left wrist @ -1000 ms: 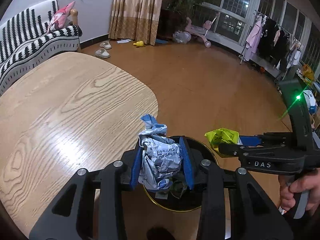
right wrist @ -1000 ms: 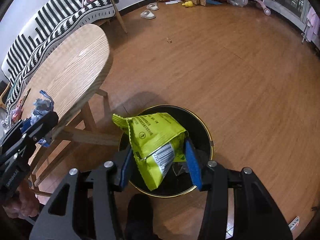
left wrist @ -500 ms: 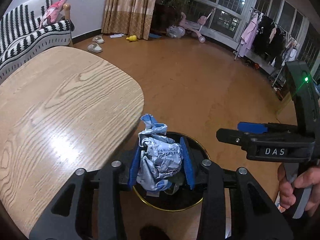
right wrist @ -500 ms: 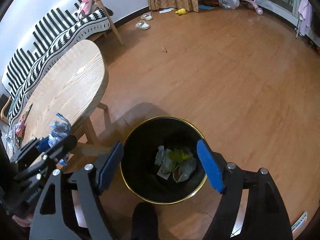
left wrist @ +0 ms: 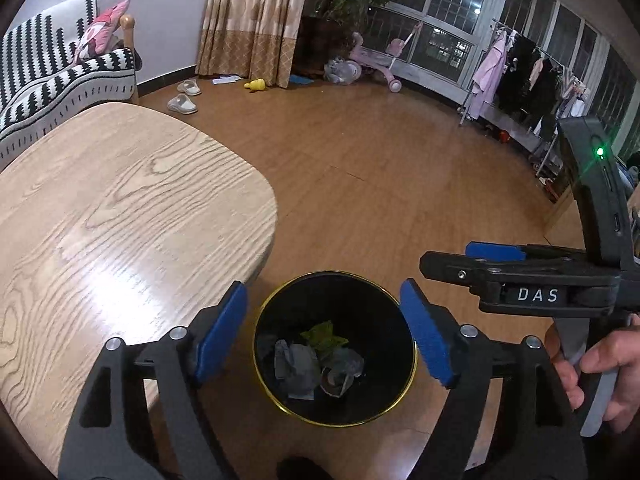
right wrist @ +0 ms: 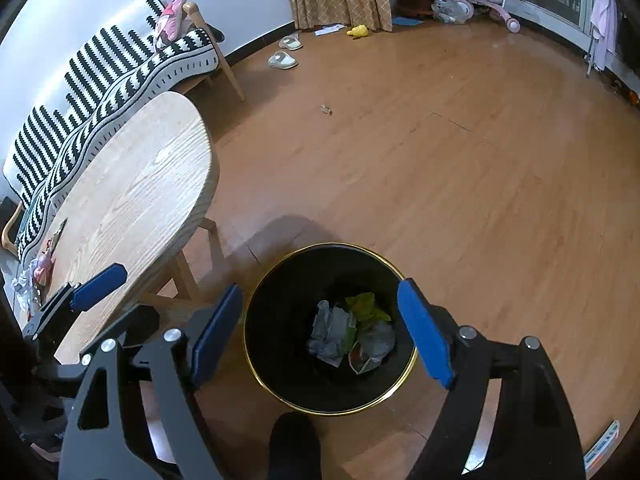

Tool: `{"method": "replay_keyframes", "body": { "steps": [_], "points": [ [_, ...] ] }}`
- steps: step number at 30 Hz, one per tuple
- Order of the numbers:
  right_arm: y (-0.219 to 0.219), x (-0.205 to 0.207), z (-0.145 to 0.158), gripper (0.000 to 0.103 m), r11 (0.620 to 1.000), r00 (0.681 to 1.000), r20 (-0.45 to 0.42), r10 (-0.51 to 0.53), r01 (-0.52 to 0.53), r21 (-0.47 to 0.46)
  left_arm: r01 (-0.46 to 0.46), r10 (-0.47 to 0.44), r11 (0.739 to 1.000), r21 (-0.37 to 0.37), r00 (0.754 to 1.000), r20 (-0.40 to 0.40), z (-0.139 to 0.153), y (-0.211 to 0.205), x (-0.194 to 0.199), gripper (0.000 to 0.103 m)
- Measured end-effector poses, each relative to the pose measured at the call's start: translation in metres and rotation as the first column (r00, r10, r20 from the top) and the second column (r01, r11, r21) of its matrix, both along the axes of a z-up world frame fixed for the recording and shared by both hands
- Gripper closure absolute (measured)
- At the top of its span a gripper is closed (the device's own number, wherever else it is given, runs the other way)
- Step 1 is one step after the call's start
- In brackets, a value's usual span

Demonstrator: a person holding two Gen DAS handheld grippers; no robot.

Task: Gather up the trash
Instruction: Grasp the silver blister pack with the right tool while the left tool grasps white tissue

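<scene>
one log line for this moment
left gripper: opening, empty | right gripper: open, empty | wrappers: in bin

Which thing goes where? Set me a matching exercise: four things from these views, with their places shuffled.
Things:
1. yellow-green wrapper
2. slippers
3. pink pillow
4. pink tricycle

Places:
A. by the windows
B. inside the black bin
C. on the striped sofa
D. on the floor near the curtain

Pairs: 1-B, 2-D, 3-C, 4-A
</scene>
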State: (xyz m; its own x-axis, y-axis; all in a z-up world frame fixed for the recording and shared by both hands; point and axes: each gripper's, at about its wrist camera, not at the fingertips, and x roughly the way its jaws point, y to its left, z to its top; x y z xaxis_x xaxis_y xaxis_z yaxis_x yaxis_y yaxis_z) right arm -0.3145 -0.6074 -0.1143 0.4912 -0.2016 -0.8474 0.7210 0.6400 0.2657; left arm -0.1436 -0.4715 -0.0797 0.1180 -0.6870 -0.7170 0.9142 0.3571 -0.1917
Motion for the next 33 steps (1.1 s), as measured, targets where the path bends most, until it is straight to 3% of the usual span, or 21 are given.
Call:
{"method": "replay_keyframes", "body": {
  "steps": [5, 9, 12, 16, 21, 26, 30, 33],
  "points": [
    [0.011, 0.022, 0.012, 0.025, 0.999, 0.999, -0.003, 0.034, -0.034, -0.041, -0.056, 0.057, 0.998, -0.015, 0.997, 0.052, 0.016, 0.026, 0.014, 0.011],
    [0.037, 0.062, 0.026, 0.024, 0.993, 0.996, 0.02, 0.091, -0.09, -0.075, -0.134, 0.135, 0.991, -0.015, 0.985, 0.103, 0.029, 0.062, 0.039, 0.01],
    [0.07, 0.108, 0.038, 0.023, 0.976, 0.983, 0.025, 0.184, -0.18, -0.122, -0.242, 0.242, 0.97, -0.014, 0.962, 0.125, 0.041, 0.104, 0.071, 0.01],
    [0.13, 0.173, 0.052, 0.023, 0.94, 0.945, 0.063, 0.32, -0.308, -0.149, -0.429, 0.428, 0.903, -0.019, 0.895, 0.122, 0.052, 0.18, 0.124, 0.01],
    [0.212, 0.255, 0.055, 0.025, 0.88, 0.87, 0.131, 0.476, -0.471, -0.07, -0.644, 0.641, 0.765, -0.028, 0.756, 0.129, 0.058, 0.296, 0.185, 0.01],
    [0.292, 0.326, 0.057, 0.028, 0.807, 0.793, 0.172, 0.584, -0.59, -0.018, -0.771, 0.769, 0.637, -0.031, 0.632, 0.098, 0.056, 0.393, 0.228, 0.01],
    [0.343, 0.368, 0.051, 0.035, 0.761, 0.749, 0.195, 0.633, -0.649, 0.019, -0.822, 0.823, 0.568, -0.044, 0.564, 0.068, 0.051, 0.441, 0.253, 0.01],
    [0.367, 0.392, 0.041, 0.041, 0.74, 0.732, 0.197, 0.652, -0.671, 0.044, -0.831, 0.833, 0.553, -0.055, 0.551, 0.055, 0.054, 0.454, 0.269, 0.01]
  ]
}}
